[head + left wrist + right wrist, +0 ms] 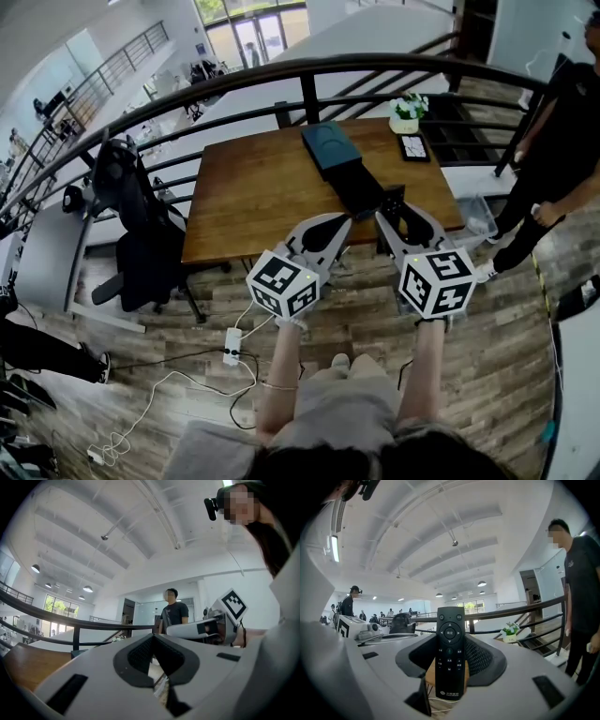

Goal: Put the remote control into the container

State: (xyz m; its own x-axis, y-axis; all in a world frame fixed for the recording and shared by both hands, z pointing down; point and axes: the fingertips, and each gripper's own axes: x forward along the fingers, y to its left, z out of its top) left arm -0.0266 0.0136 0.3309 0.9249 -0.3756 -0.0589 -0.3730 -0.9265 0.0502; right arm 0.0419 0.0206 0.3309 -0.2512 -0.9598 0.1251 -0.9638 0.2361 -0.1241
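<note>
My right gripper is shut on a black remote control, which stands upright between its jaws with the buttons facing the camera. From the head view the remote hangs over the near right edge of the wooden table, in the right gripper. A dark teal container lies on the table's far middle, with a black part in front of it. My left gripper hovers by the table's near edge, jaws shut on nothing. In the left gripper view the left gripper points level and upward.
A potted plant and a small flat device sit at the table's far right. A black railing runs behind the table. An office chair stands left; a person stands right. A power strip lies on the floor.
</note>
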